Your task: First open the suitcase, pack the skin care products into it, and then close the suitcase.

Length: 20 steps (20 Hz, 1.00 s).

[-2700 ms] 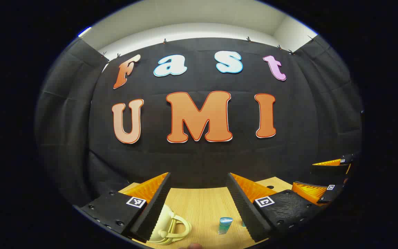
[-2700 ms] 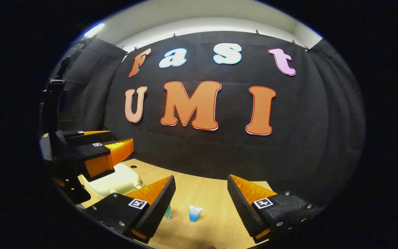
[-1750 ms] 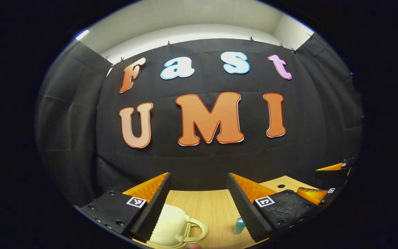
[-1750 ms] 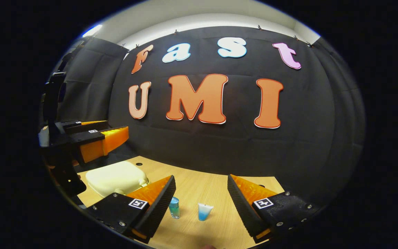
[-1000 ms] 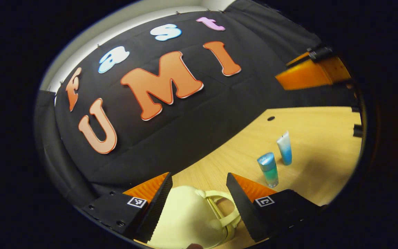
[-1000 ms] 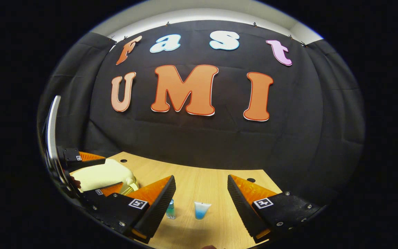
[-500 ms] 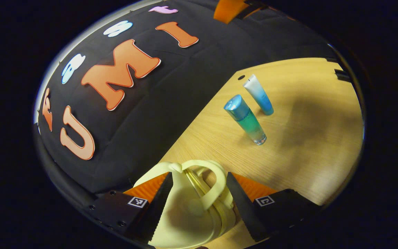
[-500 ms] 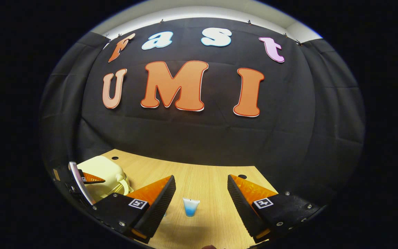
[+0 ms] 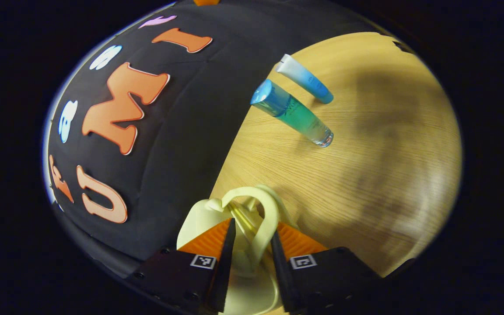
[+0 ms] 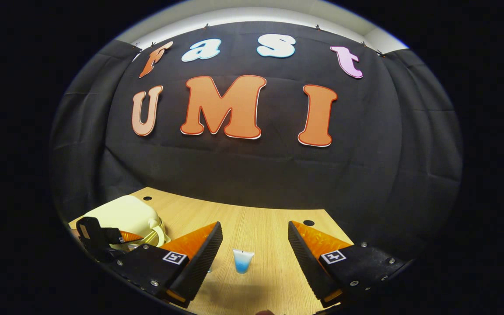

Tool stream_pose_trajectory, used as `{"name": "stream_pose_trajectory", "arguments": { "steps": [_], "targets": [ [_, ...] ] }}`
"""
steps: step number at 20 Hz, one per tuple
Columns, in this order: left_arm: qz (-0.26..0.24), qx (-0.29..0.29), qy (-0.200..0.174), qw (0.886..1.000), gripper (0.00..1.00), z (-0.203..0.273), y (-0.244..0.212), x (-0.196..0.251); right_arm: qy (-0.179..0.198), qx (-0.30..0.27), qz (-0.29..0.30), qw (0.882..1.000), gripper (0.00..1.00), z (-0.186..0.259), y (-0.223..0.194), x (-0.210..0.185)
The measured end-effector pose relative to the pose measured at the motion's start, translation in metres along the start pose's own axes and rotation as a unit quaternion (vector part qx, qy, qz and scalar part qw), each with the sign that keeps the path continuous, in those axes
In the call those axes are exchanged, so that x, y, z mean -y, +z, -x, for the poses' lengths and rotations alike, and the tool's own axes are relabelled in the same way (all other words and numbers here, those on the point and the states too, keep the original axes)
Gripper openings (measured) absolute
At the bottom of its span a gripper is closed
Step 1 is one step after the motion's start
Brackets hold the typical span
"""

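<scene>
A staged recording booth, not a lived-in room — black cloth [image 10: 252, 175] hangs in folds as the far wall, pinned along its top edge below a plain pale wall and ceiling [image 10: 252, 15]. In front stands a light wood-grain table [image 10: 260, 227] with small round holes [image 10: 308, 222] in its top — a bare studio set-up.

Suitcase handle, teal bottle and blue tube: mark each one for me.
suitcase handle [image 9: 264, 218], left gripper view, on the arch of the loop.
teal bottle [image 9: 298, 117], left gripper view, mid-body.
blue tube [image 10: 242, 261], right gripper view, on its lower blue part.
</scene>
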<state>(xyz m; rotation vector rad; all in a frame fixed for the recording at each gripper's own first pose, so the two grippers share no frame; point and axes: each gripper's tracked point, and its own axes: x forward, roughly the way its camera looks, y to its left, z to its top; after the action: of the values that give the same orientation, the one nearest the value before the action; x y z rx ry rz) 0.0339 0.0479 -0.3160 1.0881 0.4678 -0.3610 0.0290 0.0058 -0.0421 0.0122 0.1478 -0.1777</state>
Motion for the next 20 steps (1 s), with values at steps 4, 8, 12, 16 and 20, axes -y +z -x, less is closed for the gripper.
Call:
{"name": "stream_pose_trajectory", "arguments": {
  "steps": [4,8,12,16,20],
  "targets": [
    [0.028,-0.003,0.007,1.0,0.18,0.001,-0.009,-0.012,0.0,0.005,0.001,1.0,0.96,0.0,0.003,0.0],
    [0.161,0.015,0.055,0.985,0.08,0.049,0.005,-0.094,-0.006,0.008,-0.001,1.0,0.95,-0.006,0.007,0.001],
    [0.306,0.022,0.116,0.945,0.08,0.074,-0.034,-0.195,-0.001,0.003,-0.005,1.0,0.96,-0.016,0.009,-0.01],
    [0.378,0.009,0.182,0.907,0.08,0.096,-0.086,-0.242,0.002,0.004,0.0,1.0,0.95,-0.027,0.018,-0.023],
    [0.433,-0.045,0.227,0.871,0.09,0.085,-0.134,-0.258,0.0,0.002,0.011,1.0,0.95,-0.036,0.021,-0.041]
  ]
}}
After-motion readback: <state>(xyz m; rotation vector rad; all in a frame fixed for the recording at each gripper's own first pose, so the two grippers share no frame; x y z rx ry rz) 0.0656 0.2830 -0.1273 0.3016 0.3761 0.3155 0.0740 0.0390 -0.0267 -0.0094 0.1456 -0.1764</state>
